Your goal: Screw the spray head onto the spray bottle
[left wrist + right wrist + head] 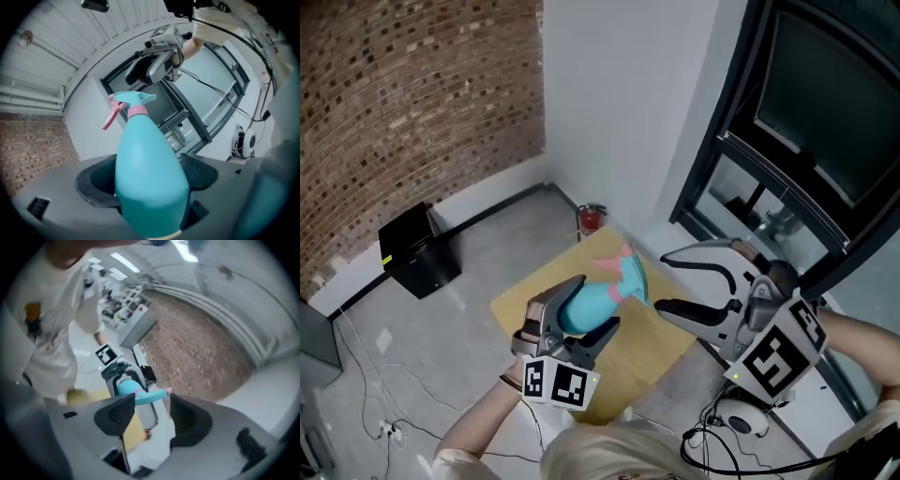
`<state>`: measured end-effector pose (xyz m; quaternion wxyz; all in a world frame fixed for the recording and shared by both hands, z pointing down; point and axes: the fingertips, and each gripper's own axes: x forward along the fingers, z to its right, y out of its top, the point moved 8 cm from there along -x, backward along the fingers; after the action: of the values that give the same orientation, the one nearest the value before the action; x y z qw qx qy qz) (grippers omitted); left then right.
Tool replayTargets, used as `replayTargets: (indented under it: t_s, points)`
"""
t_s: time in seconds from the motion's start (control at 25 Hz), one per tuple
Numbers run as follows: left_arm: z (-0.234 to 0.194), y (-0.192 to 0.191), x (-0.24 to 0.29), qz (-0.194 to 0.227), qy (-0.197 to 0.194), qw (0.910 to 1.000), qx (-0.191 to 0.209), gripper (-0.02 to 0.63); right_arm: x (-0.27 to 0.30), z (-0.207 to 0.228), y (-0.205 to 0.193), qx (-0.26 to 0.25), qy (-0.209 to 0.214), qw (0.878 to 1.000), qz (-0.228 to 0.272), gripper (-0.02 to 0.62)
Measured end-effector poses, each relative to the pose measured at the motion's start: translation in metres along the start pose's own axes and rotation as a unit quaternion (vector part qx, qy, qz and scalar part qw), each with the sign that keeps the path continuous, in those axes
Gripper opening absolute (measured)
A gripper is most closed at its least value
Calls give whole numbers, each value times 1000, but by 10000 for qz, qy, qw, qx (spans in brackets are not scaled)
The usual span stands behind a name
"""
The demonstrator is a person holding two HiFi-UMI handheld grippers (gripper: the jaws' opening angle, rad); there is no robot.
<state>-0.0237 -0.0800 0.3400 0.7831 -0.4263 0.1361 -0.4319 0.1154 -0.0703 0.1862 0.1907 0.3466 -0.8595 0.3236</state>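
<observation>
Brick wall (412, 112) and pale floor lay behind a wooden table (661, 352), with a black box (417, 248) on the floor by the wall. Above the table, the left gripper (592, 305) was clamped round the belly of the teal spray bottle (150, 178), which was tilted with its neck pointing away. The spray head (129, 101) sat on the neck, its pink trigger (111, 115) to one side. The right gripper (663, 279) hovered just beside the head, jaws wide and empty.
</observation>
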Motion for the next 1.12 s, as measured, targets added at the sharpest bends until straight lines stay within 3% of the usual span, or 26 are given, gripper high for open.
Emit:
replayTargets:
  t_s: [0.04,0.08,0.2,0.24,0.28,0.36,0.6,0.8,0.88,0.92,1.0,1.04,1.12]
  points:
    - [-2,0,-1,58,-192,9998,-63,411,-3,-7,5,-1013,-251,9945,92,222]
    - [-3,0,-2,140,-446,9989,-92,411,-4,-15,7,-2031,-440,9781,103,222]
    - [1,1,-7,412,-1199,9919,64,411,2,-40,5,-4484,-581,8919,-49,222]
    - [2,2,-8,460,-1347,9898,112,411,5,-47,1,-4973,-521,8660,-88,222]
    - [4,2,-10,492,-1459,9880,140,411,8,-52,-3,-5282,-444,8479,-119,222]
    - [7,4,-13,528,-1640,9848,213,411,13,-57,-9,-5544,-323,8315,-152,222]
    - [16,6,-20,483,-1957,9778,573,411,23,-68,-5,-5763,-27,8172,-15,222]
    - [26,9,-21,466,-2107,9720,929,411,35,-92,-16,-6157,319,7873,76,217]
    - [30,11,-22,453,-2183,9693,1036,410,37,-98,-16,-6225,315,7817,203,141]
    - [32,10,-21,442,-2215,9684,1061,411,37,-100,-16,-6213,310,7826,226,137]
    - [34,7,-21,406,-2204,9685,1084,411,38,-102,-15,-6039,355,7960,192,133]
    - [35,7,-20,377,-2144,9697,1106,411,39,-101,-15,-5807,420,8129,160,132]
    - [35,7,-19,312,-1954,9735,1151,411,40,-97,-14,-5048,601,8611,64,132]
